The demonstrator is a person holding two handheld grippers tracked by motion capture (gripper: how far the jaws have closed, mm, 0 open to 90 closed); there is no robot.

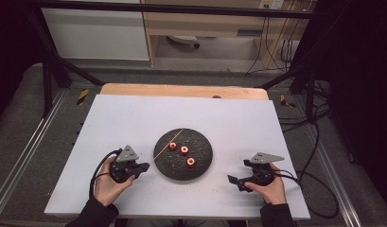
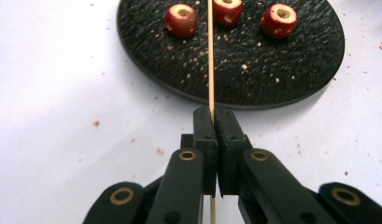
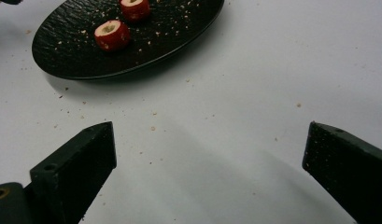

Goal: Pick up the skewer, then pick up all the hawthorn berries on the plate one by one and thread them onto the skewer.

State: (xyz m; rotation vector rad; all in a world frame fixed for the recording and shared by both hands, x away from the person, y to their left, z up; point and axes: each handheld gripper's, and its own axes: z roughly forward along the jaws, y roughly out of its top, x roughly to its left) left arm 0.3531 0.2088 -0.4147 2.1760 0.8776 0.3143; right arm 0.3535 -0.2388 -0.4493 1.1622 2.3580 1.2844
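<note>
The left gripper (image 1: 143, 166) is clamped on a thin wooden skewer (image 2: 210, 60) — jaws pressed together with the stick running out between them. The skewer extends over the rim of the round black plate (image 1: 203, 158), its far end passing close to the three cored red fruit pieces (image 1: 184, 150), which lie in a diagonal row across the plate's centre; whether the tip touches one cannot be told. The right gripper (image 1: 236, 182) rests just off the plate's right edge with jaws spread wide and nothing between them. The white tabletop (image 1: 134, 118) is bare around the plate on all sides — scattered crumbs only — with wide margins toward the far edge and both side edges.
</note>
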